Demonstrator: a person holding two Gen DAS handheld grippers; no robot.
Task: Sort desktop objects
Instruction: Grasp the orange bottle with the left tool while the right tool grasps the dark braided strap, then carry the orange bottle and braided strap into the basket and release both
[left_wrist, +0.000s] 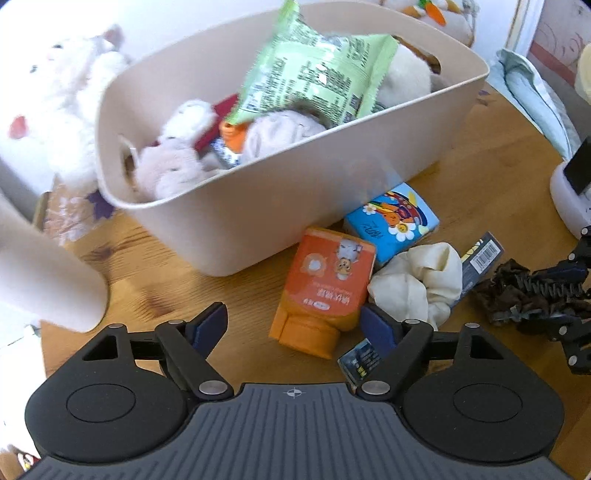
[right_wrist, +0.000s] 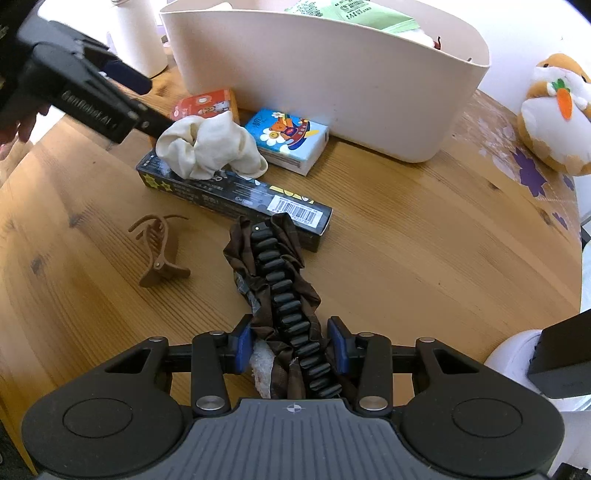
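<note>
- Left tongs (left_wrist: 293, 325) are standing wide apart with nothing between the pads, hovering over the table (right_wrist: 424, 258) just in front of the bin.
- Right tongs (right_wrist: 291, 345) are clamping on a dark brown scrunchie (right_wrist: 273, 280) with a black segmented band running along it; the bundle is reaching out toward the middle of the table.
- Beige bin (left_wrist: 295, 192) is sitting toward the table's far edge, holding plush toys and a green snack bag (left_wrist: 314, 74) tilted above the rim.
- Orange pack (left_wrist: 325, 288) is lying just in front of the bin's near wall, blue tissue pack (left_wrist: 393, 221) just beside it, touching the bin.
- Cream scrunchie (right_wrist: 207, 147) is resting on one end of a long black box (right_wrist: 240, 195), which is lying flat near the table's middle.
- Brown claw clip (right_wrist: 159, 251) is lying apart from the rest, toward the table's left edge in the right wrist view.
- Hamster plush (right_wrist: 557, 114) is sitting at the table's far right edge.
- White plush (left_wrist: 62, 110) is sitting beyond the bin's left end.
</note>
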